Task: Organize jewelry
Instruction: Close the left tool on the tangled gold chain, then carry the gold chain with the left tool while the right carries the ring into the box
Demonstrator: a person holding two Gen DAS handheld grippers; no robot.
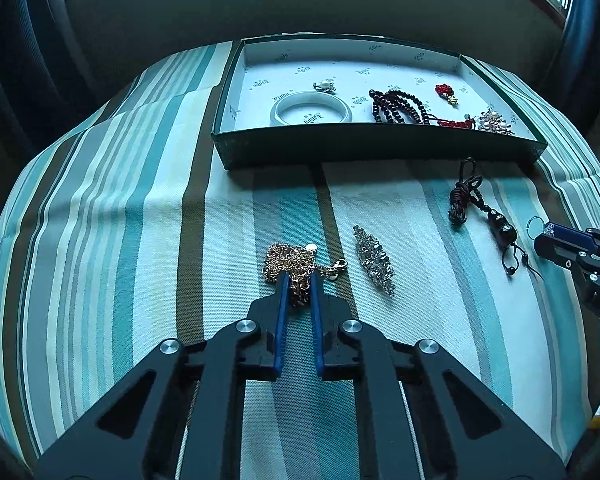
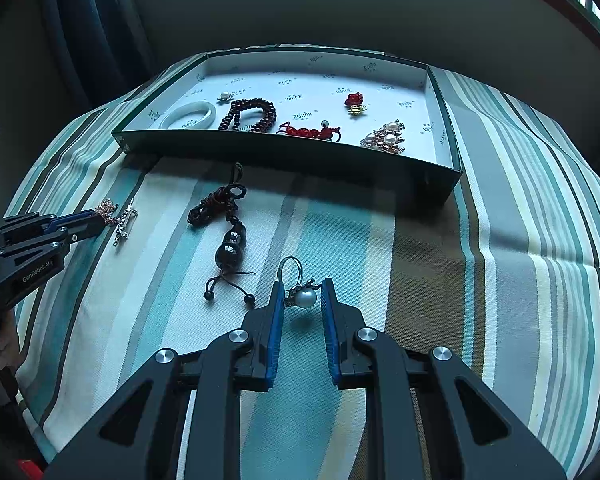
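My left gripper has its blue pads nearly closed around a bunched gold chain lying on the striped cloth. My right gripper has its fingers on either side of a pearl ring; the left pad touches it and a gap remains on the right. A crystal brooch and a dark bead cord pendant lie on the cloth between the grippers. The green box behind holds a white bangle, dark red beads, red knot charms and pearl brooches.
The striped tablecloth covers a table whose edges curve away on both sides. A dark wall and a window lie behind the box. The right gripper shows at the right edge of the left wrist view; the left gripper shows at the left edge of the right wrist view.
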